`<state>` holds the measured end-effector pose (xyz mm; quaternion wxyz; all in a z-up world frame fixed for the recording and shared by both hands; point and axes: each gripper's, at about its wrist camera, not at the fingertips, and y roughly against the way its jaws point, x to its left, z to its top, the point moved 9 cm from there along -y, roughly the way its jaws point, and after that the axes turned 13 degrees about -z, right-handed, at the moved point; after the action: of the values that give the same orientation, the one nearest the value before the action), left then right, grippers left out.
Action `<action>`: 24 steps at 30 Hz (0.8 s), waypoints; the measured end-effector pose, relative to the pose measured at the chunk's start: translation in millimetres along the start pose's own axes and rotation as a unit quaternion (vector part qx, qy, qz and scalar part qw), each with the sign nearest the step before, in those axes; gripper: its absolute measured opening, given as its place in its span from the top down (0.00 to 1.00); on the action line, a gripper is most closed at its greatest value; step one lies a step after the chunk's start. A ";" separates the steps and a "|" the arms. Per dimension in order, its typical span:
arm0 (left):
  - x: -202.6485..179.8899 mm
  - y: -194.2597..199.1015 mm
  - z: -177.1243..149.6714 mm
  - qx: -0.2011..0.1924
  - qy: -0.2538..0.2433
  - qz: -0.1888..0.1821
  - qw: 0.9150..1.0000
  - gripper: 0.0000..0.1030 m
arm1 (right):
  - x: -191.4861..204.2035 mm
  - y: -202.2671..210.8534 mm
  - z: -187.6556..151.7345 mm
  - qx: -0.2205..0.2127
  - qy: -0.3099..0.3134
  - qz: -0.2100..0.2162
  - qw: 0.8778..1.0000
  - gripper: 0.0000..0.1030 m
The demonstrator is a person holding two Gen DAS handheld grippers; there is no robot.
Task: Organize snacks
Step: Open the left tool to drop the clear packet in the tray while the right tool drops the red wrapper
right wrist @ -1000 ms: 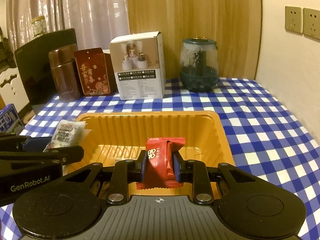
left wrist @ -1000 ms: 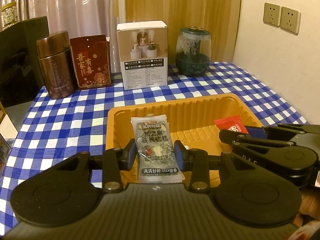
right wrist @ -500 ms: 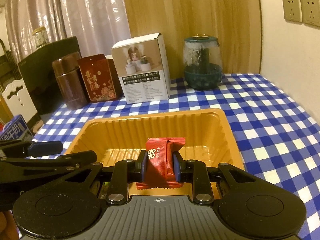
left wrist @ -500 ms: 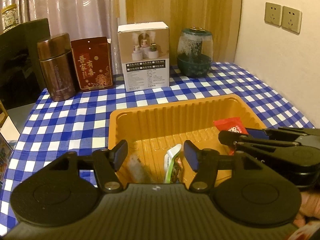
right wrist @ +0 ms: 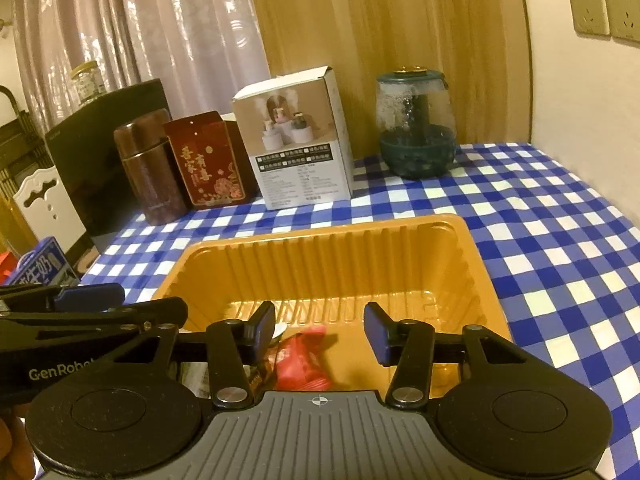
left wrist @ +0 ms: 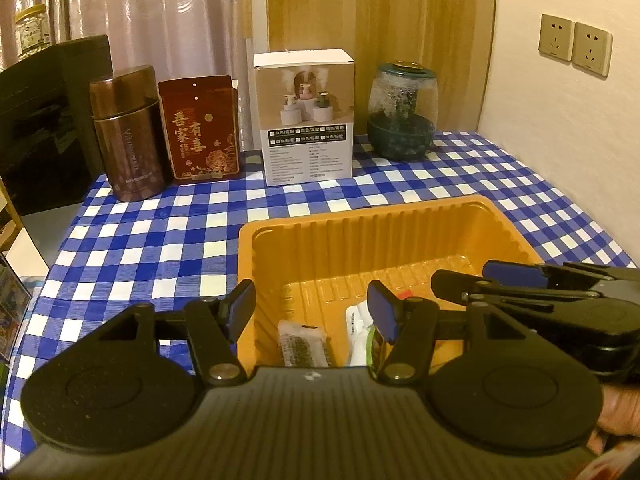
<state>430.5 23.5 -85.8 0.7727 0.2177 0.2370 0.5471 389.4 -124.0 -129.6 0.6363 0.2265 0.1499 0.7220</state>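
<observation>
Snacks are landing in the orange tray (right wrist: 480, 264): the right gripper (right wrist: 320, 328), jaws just parting, is releasing the red packet (right wrist: 304, 360) while the left gripper (left wrist: 312, 306) is hovering with its jaws apart over a dark packet (left wrist: 303, 342), so fetching further snacks, probably off-view, comes next.

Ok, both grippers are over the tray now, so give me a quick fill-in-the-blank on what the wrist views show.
1. The red snack packet lies inside the ____ tray.
2. The jaws of the right gripper have just been opening, and the packet lies ____ of its pads.
3. The left gripper is ____, with nothing between its fingers.
4. The tray stands on a blue and white ____ tablecloth.

Missing words: orange; free; open; checked
</observation>
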 end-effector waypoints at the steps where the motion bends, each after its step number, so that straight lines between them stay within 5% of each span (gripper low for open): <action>1: 0.0 0.0 0.2 0.000 0.000 0.000 1.000 0.43 | 0.7 0.8 -0.4 0.000 0.000 0.001 1.000 0.52; 24: 12.4 46.5 10.8 -0.024 -0.009 0.028 0.999 0.43 | 13.0 38.8 21.5 -0.041 -0.026 0.042 0.998 0.35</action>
<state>406.1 48.7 -51.1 0.7641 0.2105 0.2109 0.5721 366.4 -118.3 -89.9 0.6178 0.2247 0.0938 0.7477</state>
